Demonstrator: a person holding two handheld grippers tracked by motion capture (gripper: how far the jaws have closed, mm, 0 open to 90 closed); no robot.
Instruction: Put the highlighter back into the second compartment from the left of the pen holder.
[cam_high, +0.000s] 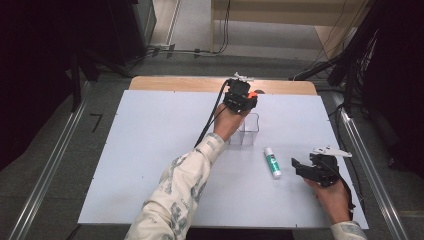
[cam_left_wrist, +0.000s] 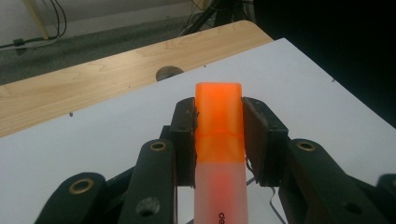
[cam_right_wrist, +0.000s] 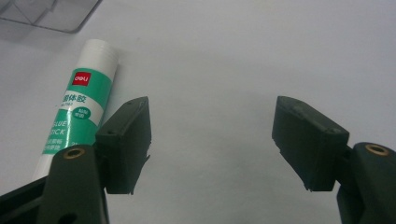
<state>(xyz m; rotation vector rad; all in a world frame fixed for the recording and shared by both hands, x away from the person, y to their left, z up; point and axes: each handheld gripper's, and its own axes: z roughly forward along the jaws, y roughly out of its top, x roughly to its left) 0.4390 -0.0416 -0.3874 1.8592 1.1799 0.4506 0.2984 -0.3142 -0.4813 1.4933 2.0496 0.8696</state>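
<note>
Nearest to the person, at about 4 o'clock on the white worktop (cam_high: 150, 165), the right hand-held gripper (cam_high: 300, 166) rests low with its jaws wide apart and nothing between them. Just beside it, toward 9 o'clock, the glue stick (cam_high: 272, 162) lies flat, not yet picked up. Farther on, near the centre, stands the clear plastic container (cam_high: 248, 129) — it looks empty. Above its far edge, toward 12 o'clock, the left hand-held gripper (cam_high: 250, 100) clamps an orange highlighter (cam_left_wrist: 218, 126), pads pressing both sides of its cap. I judge the work is early: the highlighter is lifted but not dropped in — the glue stick remains.
</note>
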